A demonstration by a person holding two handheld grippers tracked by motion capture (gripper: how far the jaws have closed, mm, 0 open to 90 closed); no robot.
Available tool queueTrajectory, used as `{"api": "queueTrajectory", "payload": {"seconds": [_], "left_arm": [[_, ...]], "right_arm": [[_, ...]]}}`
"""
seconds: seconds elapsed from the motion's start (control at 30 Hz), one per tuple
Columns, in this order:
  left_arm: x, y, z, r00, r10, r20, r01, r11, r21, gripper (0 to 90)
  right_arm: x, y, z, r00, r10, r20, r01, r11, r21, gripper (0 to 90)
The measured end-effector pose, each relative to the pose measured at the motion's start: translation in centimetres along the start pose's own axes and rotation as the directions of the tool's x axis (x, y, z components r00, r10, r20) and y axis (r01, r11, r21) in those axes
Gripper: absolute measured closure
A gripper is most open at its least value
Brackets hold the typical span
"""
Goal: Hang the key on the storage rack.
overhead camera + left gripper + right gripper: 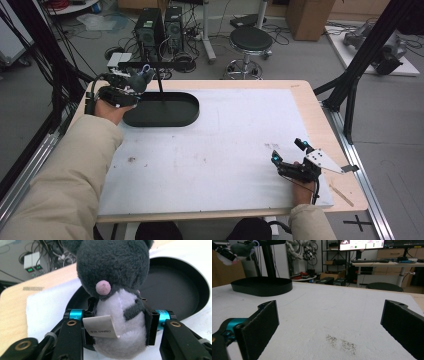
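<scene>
At the far left of the table, the soft dark grey and white plush toy (pixel 117 297) could slip and fall outside the black oval tray (pixel 165 117), because the left gripper (pixel 117 322) pinches only its soft belly. The toy hangs between the closed jaws, above the tray's left end. The right gripper (pixel 289 152) rests wide open and empty, near right.

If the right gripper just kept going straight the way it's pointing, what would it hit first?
Probably nothing soon: the right gripper, jaws open, points across the bare white mat. The black tray lies off to its left, seemingly outside that line, though depth is uncertain.
</scene>
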State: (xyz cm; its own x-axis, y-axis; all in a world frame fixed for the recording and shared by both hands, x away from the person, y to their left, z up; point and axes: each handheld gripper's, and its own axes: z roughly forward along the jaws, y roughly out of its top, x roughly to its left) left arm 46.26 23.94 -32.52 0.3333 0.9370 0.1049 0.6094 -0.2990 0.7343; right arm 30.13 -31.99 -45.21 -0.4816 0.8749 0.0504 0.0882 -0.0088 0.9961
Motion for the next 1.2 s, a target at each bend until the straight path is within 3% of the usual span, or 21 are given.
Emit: {"api": "queueTrajectory", "payload": {"seconds": [0.13,0.4,0.6,0.77,0.83,0.93,1.0,1.1,1.13,1.17,1.2], "left_arm": [[-0.2,0.0,0.5,0.9999,-0.010,-0.002,0.010,0.9999,-0.002,56.6],[-0.4,-0.3,1.4,0.9994,0.029,-0.018,-0.028,0.9989,0.036,56.4],[-0.4,-1.1,1.6,0.9991,0.037,-0.018,-0.037,0.9992,0.012,55.7],[-0.3,-1.3,1.4,0.9972,0.069,0.029,-0.069,0.9976,-0.006,47.2],[-0.3,-1.5,1.1,0.9956,0.072,0.060,-0.068,0.9962,-0.054,41.2],[-0.3,-2.0,0.6,0.9904,0.088,0.107,-0.078,0.9921,-0.099,27.1],[-0.4,-2.7,-0.2,0.9828,0.117,0.143,-0.097,0.9860,-0.136,18.8],[-0.3,-4.0,-1.7,0.9689,0.123,0.214,-0.079,0.9761,-0.202,9.1],[-0.3,-4.4,-2.2,0.9642,0.125,0.234,-0.071,0.9712,-0.227,2.8],[-0.2,-4.8,-2.6,0.9612,0.130,0.244,-0.067,0.9657,-0.251,2.8],[-0.1,-5.4,-3.3,0.9538,0.142,0.265,-0.060,0.9538,-0.295,2.8]], "right_arm": [[-0.1,0.0,0.0,1.0000,0.004,0.002,-0.004,1.000,0.001,0.7],[0.0,0.0,0.0,1.0000,0.008,0.001,-0.008,1.000,0.005,0.7],[-0.1,0.0,0.0,1.0000,0.008,0.001,-0.008,1.000,0.007,0.7],[-0.1,0.0,0.1,1.0000,0.010,0.001,-0.010,1.000,0.009,0.7],[-0.1,0.0,0.1,0.9999,0.011,0.001,-0.011,1.000,0.010,0.7],[0.0,0.1,0.1,0.9999,0.009,0.005,-0.009,1.000,0.015,0.7],[0.0,0.0,0.1,1.0000,0.001,0.005,-0.001,1.000,0.013,0.7],[0.0,0.0,0.1,1.0000,-0.003,0.005,0.003,1.000,0.012,0.7],[0.0,0.1,0.2,1.0000,0.006,0.007,-0.006,1.000,0.021,0.7],[0.0,0.1,0.2,1.0000,0.006,0.007,-0.006,1.000,0.021,0.7],[0.0,0.1,0.2,1.0000,0.007,0.007,-0.007,1.000,0.025,0.7]]}}
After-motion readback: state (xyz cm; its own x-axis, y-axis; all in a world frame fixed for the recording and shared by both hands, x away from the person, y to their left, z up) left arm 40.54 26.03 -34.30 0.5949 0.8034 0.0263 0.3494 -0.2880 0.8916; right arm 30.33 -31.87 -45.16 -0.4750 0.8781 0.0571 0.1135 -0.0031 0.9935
